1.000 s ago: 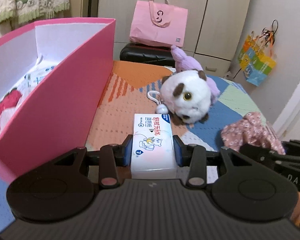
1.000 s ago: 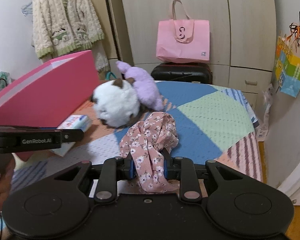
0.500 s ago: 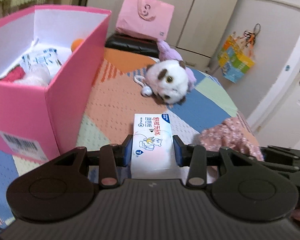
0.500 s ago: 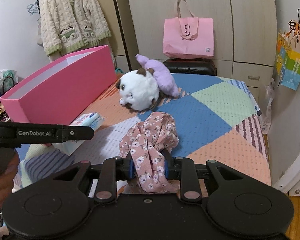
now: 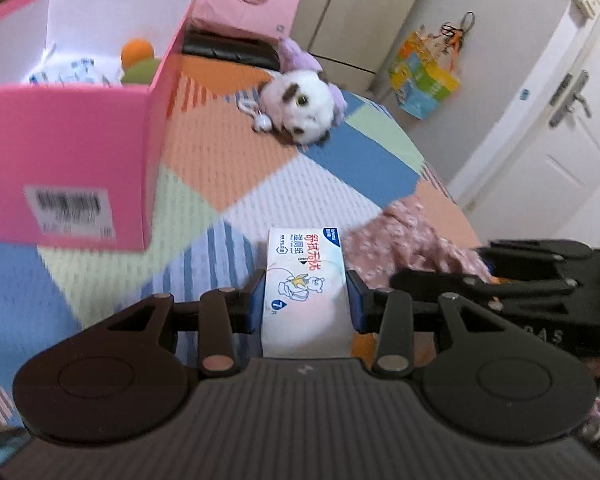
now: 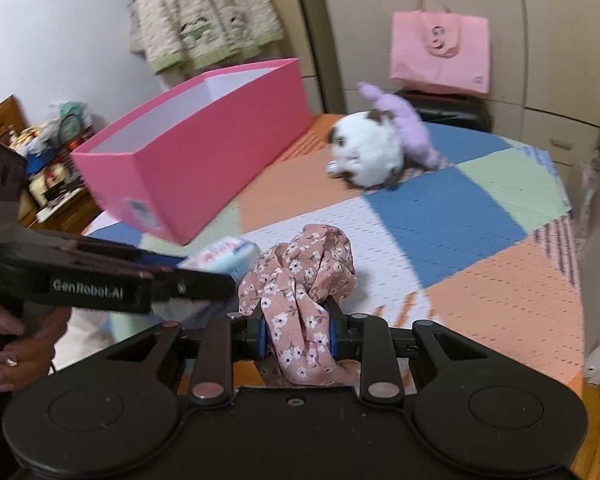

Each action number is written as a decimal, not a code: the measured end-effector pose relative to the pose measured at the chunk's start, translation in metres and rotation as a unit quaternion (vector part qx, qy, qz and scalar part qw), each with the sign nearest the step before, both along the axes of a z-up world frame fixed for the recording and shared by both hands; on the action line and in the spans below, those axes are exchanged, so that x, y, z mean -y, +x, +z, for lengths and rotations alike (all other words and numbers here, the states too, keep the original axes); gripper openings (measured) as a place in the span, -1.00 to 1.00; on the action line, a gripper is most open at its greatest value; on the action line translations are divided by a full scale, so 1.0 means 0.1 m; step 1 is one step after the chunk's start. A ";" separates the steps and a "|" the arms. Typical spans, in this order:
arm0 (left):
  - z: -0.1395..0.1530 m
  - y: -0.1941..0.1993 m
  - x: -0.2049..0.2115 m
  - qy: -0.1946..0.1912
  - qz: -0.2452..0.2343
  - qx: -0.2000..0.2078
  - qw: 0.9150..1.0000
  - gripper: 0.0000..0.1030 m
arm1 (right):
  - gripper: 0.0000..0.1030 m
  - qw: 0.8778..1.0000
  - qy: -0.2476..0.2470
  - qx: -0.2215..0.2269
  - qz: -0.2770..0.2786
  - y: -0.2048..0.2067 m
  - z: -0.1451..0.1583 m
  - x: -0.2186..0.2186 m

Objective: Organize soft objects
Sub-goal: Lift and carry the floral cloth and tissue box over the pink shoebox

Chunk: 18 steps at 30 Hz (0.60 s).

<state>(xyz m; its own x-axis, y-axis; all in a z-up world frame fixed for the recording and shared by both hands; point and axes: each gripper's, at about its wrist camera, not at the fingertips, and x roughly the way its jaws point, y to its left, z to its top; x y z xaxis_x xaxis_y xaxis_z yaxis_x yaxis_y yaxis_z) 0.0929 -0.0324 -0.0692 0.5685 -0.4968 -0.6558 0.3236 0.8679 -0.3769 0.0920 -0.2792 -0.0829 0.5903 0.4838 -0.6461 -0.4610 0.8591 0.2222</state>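
Note:
My left gripper (image 5: 305, 300) is shut on a white pack of wet wipes (image 5: 306, 276), held above the patchwork bedspread. My right gripper (image 6: 298, 326) is shut on a pink floral cloth (image 6: 300, 280) that bunches up in front of its blue pads. The pink box (image 5: 72, 128) stands open at the left; inside it lie a tissue pack (image 5: 66, 76) and an orange and green soft toy (image 5: 138, 60). A white and brown plush toy (image 5: 298, 108) lies further back on the bed, against a purple plush (image 6: 408, 124). In the right wrist view the left gripper (image 6: 236, 268) with the wipes crosses at the left.
The patchwork bedspread (image 6: 440, 208) covers the bed, whose right edge drops to a wooden floor. A pink tote bag (image 6: 440, 52) sits on a black case (image 5: 228, 48) by the wardrobe. A knitted cardigan (image 6: 200, 12) hangs on the wall. A person's hand (image 6: 16, 344) grips the left tool.
Both grippers have drawn back from the plush toy with their loads still held. The pink box now shows its short end with the barcode label and its inside, and the toy looks smaller.

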 end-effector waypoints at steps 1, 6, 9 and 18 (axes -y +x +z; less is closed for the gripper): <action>0.00 -0.03 -0.02 -0.002 -0.004 0.001 1.000 -0.23 | -0.40 1.000 0.002 -0.006 0.009 -0.01 0.01 -0.03; 0.08 -0.16 -0.15 -0.006 -0.019 0.005 1.000 -0.23 | -0.40 0.999 0.013 -0.003 0.047 -0.13 0.16 -0.23; 0.21 -0.23 -0.26 -0.006 -0.026 0.021 0.999 -0.23 | -0.40 0.998 0.021 0.008 0.061 -0.18 0.28 -0.34; 0.68 -0.39 -0.67 0.006 -0.004 0.094 0.996 -0.23 | -0.40 0.993 0.036 0.076 0.088 -0.21 0.77 -0.70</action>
<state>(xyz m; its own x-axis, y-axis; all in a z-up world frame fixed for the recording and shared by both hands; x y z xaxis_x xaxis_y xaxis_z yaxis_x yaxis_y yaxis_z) 0.0542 0.0350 -0.0008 0.6770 -0.4947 -0.5450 0.3947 0.8690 -0.2985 0.0707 -0.2087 -0.0063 0.5802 0.6299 -0.5162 -0.6349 0.7469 0.1978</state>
